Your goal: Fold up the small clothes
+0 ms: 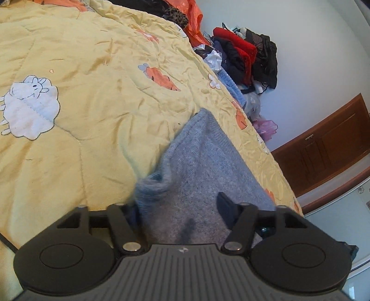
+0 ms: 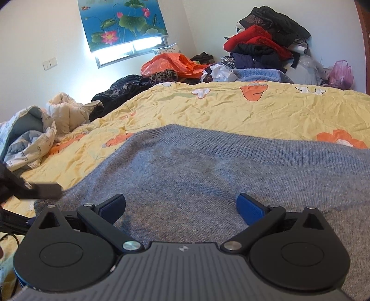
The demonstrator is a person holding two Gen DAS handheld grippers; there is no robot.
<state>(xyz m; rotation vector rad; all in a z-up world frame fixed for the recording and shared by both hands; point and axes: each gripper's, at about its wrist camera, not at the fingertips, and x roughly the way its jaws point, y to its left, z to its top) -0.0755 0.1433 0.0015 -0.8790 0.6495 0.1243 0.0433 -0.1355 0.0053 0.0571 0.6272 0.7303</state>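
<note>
Now, left wrist view: left gripper point(image 1: 180, 208) low centre, jaws spread wide, grey knit sweater point(image 1: 208, 162) bunched between them; whether it is gripped I cannot tell.
Sweater place: lower centre, on the yellow quilt point(image 1: 81, 92).
Right wrist view: right gripper point(image 2: 182, 206) bottom centre, blue fingers point(image 2: 251, 208) spread wide, holding nothing, just over the sweater point(image 2: 196, 166) lying flat.
Left gripper again: dark tip point(image 2: 46, 191) at the sweater's left edge.
Doing it well: pinch the edge cleanly, both layers, lift evenly, lay it across without dragging the quilt.
Only the left shows: curled hem, sheep print point(image 1: 30, 106), wooden door point(image 1: 330, 143).
Only the right shows: ribbed far edge, lotus picture point(image 2: 122, 20), clothes pile point(image 2: 266, 44).
</note>
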